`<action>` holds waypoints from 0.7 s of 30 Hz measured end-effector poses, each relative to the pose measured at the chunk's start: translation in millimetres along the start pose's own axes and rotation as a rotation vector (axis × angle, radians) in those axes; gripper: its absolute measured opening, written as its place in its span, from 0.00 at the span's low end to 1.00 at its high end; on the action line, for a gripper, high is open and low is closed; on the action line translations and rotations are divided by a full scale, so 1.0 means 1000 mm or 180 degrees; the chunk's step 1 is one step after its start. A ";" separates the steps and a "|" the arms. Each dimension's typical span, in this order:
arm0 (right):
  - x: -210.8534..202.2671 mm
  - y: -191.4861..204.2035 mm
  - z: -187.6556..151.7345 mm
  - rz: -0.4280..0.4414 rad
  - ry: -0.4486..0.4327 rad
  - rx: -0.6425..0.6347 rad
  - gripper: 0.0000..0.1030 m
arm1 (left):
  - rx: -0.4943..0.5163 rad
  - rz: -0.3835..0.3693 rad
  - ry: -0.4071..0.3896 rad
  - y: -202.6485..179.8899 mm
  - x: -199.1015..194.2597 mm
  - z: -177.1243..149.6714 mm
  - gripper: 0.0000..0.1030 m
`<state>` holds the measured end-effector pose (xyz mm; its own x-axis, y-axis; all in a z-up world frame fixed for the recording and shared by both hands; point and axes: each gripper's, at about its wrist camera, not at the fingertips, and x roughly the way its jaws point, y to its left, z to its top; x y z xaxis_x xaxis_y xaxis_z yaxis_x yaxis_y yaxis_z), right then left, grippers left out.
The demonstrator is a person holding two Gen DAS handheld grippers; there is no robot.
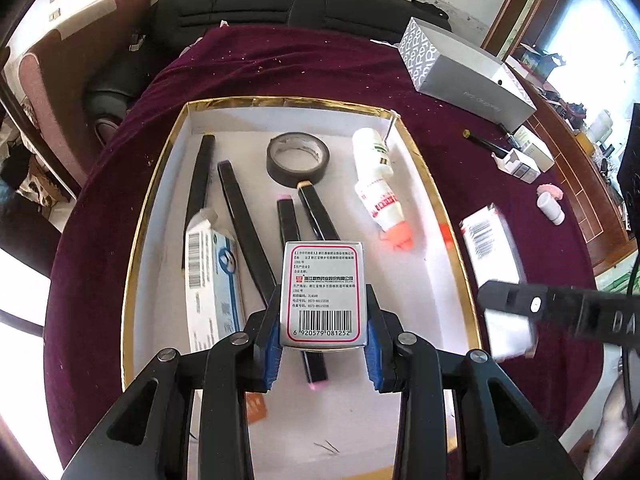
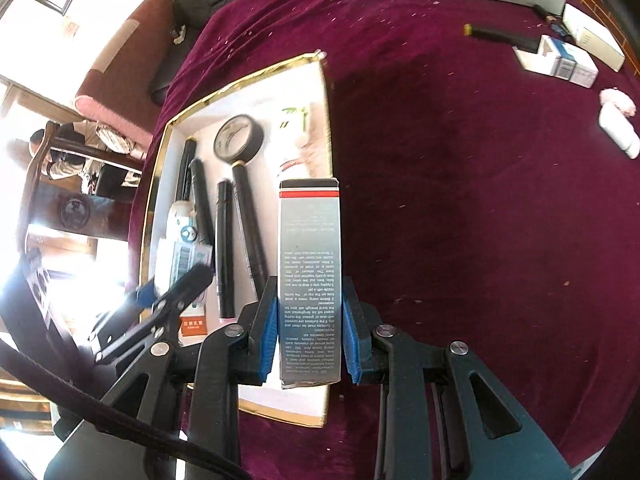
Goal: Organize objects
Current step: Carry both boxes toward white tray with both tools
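My left gripper (image 1: pixel 323 312) is shut on a small silver medicine box (image 1: pixel 323 292) with a pink border and barcode, held above the white gold-rimmed tray (image 1: pixel 156 184). My right gripper (image 2: pixel 310 320) is shut on a tall grey glue box (image 2: pixel 310 276) with a red stripe, over the tray's right rim (image 2: pixel 326 120). In the tray lie several black sticks (image 1: pixel 240 216), a black tape roll (image 1: pixel 298 157), two white bottles (image 1: pixel 378 176) and a blue-white carton (image 1: pixel 214 280). The right gripper with its box shows blurred at the left wrist view's right edge (image 1: pixel 520 304).
The tray sits on a maroon cloth (image 2: pixel 480 200). A long grey box (image 1: pixel 464 72) lies at the back right. A black pen (image 2: pixel 500 36), small white cartons (image 2: pixel 560 58), a white bottle (image 2: pixel 618 132) and a pink item (image 2: pixel 618 100) lie on the cloth at right.
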<state>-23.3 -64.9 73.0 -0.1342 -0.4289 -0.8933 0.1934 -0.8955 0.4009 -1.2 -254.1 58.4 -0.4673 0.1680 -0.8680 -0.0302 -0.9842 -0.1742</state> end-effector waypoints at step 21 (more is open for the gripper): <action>0.068 0.044 0.014 -0.0672 0.0137 -0.0544 0.24 | -0.0187 0.0044 -0.0103 0.046 -0.009 0.015 0.28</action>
<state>-38.0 -135.1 32.6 -0.1484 -0.2262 -0.9627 0.3272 -0.9299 0.1681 -11.8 -301.5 64.9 -0.4958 0.1516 -0.8551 0.0277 -0.9814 -0.1901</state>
